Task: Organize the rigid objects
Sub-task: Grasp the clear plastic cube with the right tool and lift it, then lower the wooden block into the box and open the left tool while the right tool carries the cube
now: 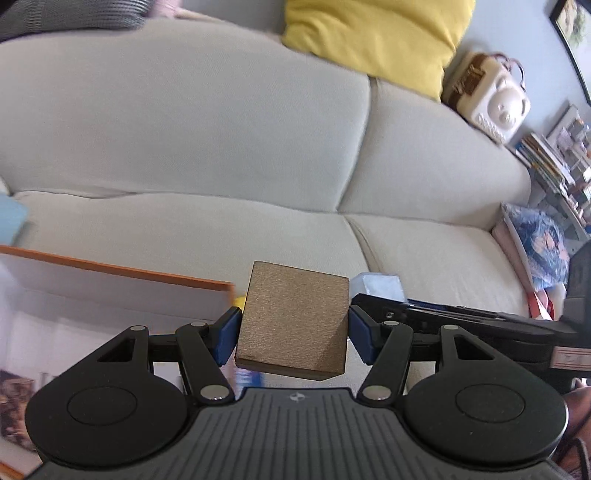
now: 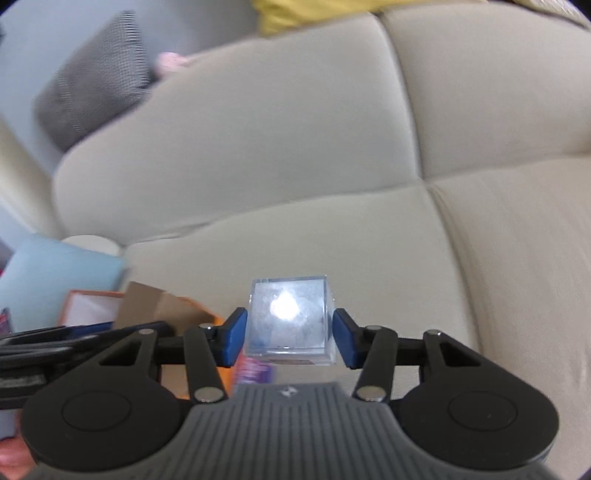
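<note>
My left gripper (image 1: 293, 328) is shut on a brown wooden cube (image 1: 291, 317), tilted a little and held in the air in front of a beige sofa. My right gripper (image 2: 289, 334) is shut on a clear plastic cube (image 2: 290, 317) with pale stuff inside, also held above the sofa seat. In the left wrist view the clear cube (image 1: 376, 284) and the right gripper's black arm (image 1: 461, 317) show just right of the brown cube. In the right wrist view the brown cube (image 2: 147, 304) shows at left.
An orange-rimmed white box (image 1: 110, 295) lies open below at left; it also shows in the right wrist view (image 2: 92, 308). A beige sofa (image 1: 221, 147) fills the background, with a yellow cushion (image 1: 373, 33), a grey cushion (image 2: 96, 81), a light blue object (image 2: 55, 273) and a cream bag (image 1: 487, 96).
</note>
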`<state>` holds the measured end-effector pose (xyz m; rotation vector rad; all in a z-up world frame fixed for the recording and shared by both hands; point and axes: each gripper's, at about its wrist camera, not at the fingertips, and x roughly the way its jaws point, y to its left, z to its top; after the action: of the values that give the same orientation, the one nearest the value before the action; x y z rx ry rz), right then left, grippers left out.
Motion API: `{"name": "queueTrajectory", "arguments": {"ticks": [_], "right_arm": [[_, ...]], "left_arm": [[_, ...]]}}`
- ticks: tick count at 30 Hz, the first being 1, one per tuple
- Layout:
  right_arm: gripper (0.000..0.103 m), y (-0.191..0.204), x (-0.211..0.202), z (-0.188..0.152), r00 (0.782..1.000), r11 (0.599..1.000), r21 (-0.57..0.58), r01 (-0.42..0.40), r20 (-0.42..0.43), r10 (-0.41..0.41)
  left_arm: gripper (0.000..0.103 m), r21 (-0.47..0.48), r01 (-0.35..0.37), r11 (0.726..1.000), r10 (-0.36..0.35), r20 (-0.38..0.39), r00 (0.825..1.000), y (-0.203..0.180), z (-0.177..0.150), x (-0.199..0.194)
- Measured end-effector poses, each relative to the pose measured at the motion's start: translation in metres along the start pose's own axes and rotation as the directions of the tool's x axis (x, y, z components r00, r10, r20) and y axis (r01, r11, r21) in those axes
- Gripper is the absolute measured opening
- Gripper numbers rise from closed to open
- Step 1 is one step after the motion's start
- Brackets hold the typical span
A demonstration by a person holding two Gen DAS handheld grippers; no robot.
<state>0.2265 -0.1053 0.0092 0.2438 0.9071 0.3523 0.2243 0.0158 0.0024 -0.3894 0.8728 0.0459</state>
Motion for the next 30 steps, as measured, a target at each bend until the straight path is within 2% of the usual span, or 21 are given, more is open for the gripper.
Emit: {"name": "queueTrajectory", "arguments": {"ticks": [5, 12, 18, 21, 26, 30], "right_arm": [[0.052, 0.053, -0.003, -0.004, 0.997, 0.993, -0.079, -0.083, 0.002, 0.083], [0.052, 0.116, 0.026, -0.015, 0.983, 0.973, -0.158, -0.168, -0.094, 0.155], [0.052, 0.162, 0.070, -0.032, 0.970, 0.963, -0.196, -0.186, -0.190, 0.149], [0.052, 0.177, 0.099, -0.036, 0.964, 0.966, -0.192, -0.171, -0.234, 0.124], [0.052, 0.186, 0.138, -0.035, 0.961, 0.978, -0.166, -0.128, -0.265, 0.081], [0.052, 0.189, 0.158, -0.032, 0.962, 0.984, -0.154, -0.094, -0.267, 0.050]], "left_arm": [[0.071, -0.024, -0.059, 0.998, 0.060, 0.026, 0.998, 0.039, -0.006, -0.026], [0.071, -0.049, -0.155, 0.987, 0.155, -0.008, 0.988, 0.108, -0.019, -0.040], [0.071, -0.037, -0.216, 0.976, 0.213, -0.068, 0.975, 0.163, -0.020, -0.026], [0.071, -0.014, -0.220, 0.975, 0.218, -0.086, 0.972, 0.181, -0.016, -0.015], [0.071, 0.023, -0.249, 0.968, 0.250, -0.109, 0.962, 0.206, -0.010, 0.006], [0.071, 0.062, -0.238, 0.969, 0.244, -0.128, 0.961, 0.213, -0.009, 0.023]]}}
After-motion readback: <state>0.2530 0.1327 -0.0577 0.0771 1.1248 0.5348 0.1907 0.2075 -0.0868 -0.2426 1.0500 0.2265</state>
